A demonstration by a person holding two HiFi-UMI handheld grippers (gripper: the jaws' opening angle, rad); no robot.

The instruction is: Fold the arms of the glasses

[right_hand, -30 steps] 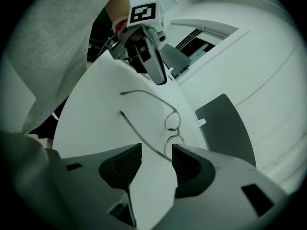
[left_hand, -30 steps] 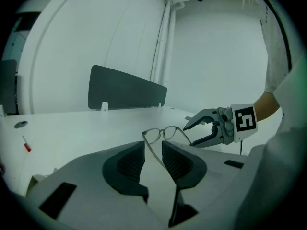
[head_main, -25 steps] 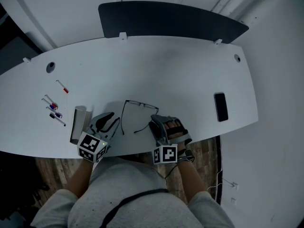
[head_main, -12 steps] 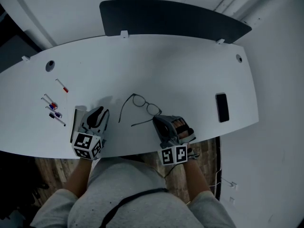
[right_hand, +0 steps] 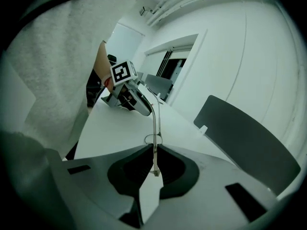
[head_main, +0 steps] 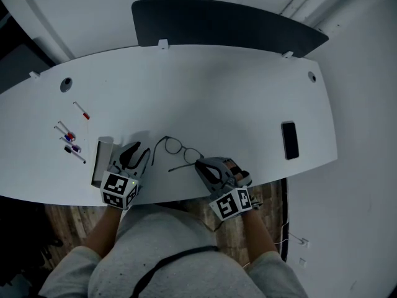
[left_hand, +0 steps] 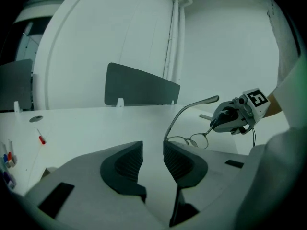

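Thin wire-rimmed glasses [head_main: 174,145] hang tilted just above the white table [head_main: 217,92], near its front edge, with both arms still spread. My right gripper [head_main: 200,164] has just been closing and is shut on the glasses' right end; in the right gripper view the thin metal [right_hand: 154,128] runs out from between the pressed jaws [right_hand: 153,151]. My left gripper [head_main: 140,153] stands just left of the glasses. Its jaws [left_hand: 152,150] have just been opening and nothing is between them. The left gripper view shows the glasses [left_hand: 194,140] ahead to the right, one arm curving upward.
A grey oblong case [head_main: 102,160] lies left of the left gripper. Several pens [head_main: 71,143] and a red-tipped marker [head_main: 81,113] lie further left. A dark phone [head_main: 288,139] rests at the right. A dark divider panel [head_main: 223,27] lines the table's far edge.
The glasses lay flat a second ago; the right gripper shut on them, lifted and turned them, carrying them slightly left. The left gripper drew back, then came toward them.
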